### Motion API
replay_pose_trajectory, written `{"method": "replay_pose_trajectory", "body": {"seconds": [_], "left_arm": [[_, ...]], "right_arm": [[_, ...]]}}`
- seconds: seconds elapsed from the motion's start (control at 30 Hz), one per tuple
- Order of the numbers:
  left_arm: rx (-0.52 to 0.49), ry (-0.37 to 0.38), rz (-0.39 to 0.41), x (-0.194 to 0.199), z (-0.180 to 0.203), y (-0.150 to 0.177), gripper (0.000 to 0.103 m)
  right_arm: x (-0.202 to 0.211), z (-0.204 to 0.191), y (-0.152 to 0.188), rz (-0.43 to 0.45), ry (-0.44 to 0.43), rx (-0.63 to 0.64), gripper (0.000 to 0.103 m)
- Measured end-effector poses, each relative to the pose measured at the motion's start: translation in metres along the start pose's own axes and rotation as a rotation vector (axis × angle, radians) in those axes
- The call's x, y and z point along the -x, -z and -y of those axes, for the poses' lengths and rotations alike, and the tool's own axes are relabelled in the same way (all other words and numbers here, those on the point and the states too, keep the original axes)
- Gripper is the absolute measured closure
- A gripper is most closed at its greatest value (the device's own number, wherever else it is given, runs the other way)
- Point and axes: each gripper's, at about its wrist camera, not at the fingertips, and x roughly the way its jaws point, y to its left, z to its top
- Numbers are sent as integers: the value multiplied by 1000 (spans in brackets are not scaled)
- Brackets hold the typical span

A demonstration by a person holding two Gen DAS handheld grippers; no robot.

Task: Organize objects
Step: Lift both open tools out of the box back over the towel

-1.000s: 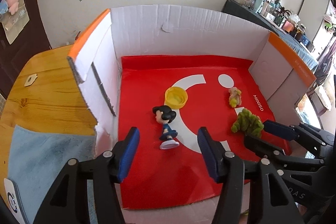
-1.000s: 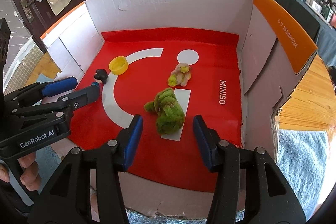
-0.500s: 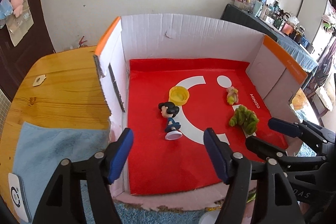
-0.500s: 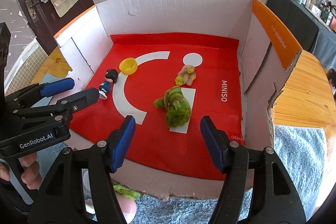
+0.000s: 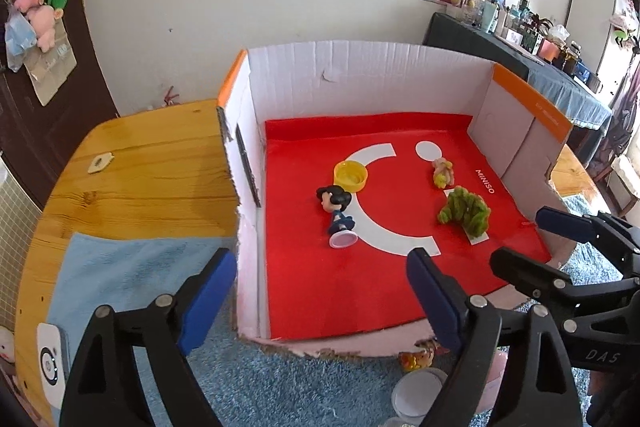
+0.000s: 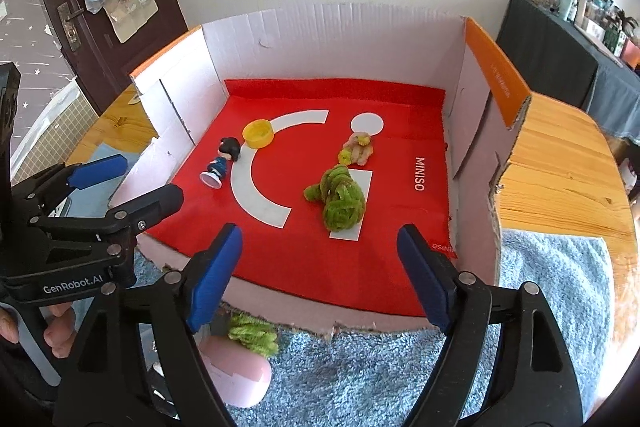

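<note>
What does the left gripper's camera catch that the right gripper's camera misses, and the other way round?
Only the left wrist view shows the white device on the light blue cloth. Only the right wrist view shows a hand gripping the left gripper and the pink shell. Both show the cardboard box, figurine, yellow cap and green fuzzy toy.

Both grippers are black plastic frames with blue pads on the fingertips [image 6: 214,277] and silver screws at the joints. The left gripper [image 6: 132,183] bears white "GenRobot.AI" lettering on its side; the right gripper [image 5: 536,239] shows "DAS" on its body.
</note>
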Motion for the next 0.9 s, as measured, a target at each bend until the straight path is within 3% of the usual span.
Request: {"method": "replay_pose_trajectory", "body": {"seconds": [0.27,0.37,0.9], "left_arm": [[-1,9,20,15,-1,5,13],[-3,16,25,19,0,9,4],[-2,13,15,27,-3,30,3]], "right_arm": [[14,-5,9,39,3,7,15],[18,-6,11,46,4,7,11],[33,-14,31,59,-11,-12,10]]}}
